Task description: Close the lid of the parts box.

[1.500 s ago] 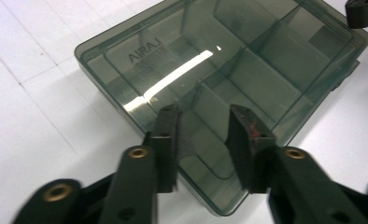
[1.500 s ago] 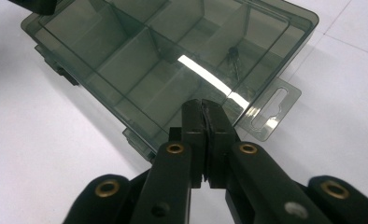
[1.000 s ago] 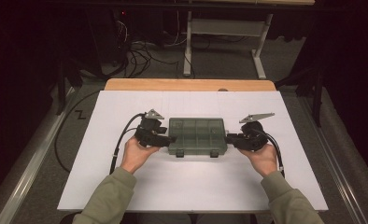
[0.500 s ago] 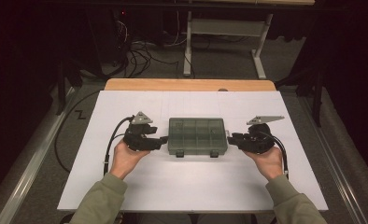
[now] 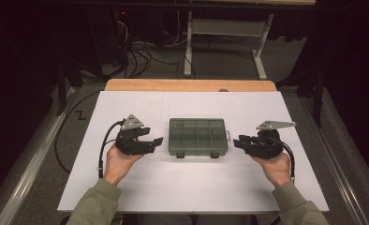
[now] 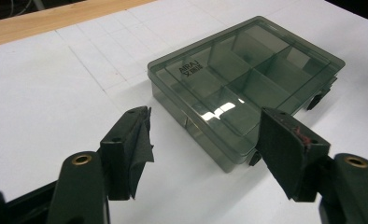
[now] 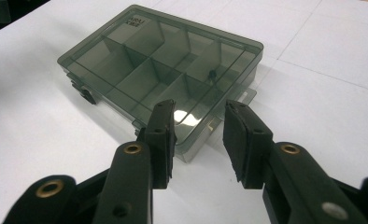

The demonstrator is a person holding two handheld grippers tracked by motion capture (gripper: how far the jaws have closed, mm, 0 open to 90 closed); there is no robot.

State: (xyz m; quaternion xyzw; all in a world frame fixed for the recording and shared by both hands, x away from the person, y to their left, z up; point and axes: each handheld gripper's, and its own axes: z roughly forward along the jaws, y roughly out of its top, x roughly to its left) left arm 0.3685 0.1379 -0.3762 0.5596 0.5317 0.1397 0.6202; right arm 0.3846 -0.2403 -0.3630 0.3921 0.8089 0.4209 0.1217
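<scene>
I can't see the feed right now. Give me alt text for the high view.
A closed, smoky-green compartment box lies flat mid-table on a white sheet. The left gripper and the right gripper, one in each hand, flank its short ends, jaws open and apart from it, having just been opening.

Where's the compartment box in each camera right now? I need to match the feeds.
High view: compartment box at table centre, between both grippers.
Left gripper view: box upper centre-right, beyond the open jaws.
Right gripper view: box upper centre-left, just past the jaws.
Shared landmark: printed lid label.
</scene>
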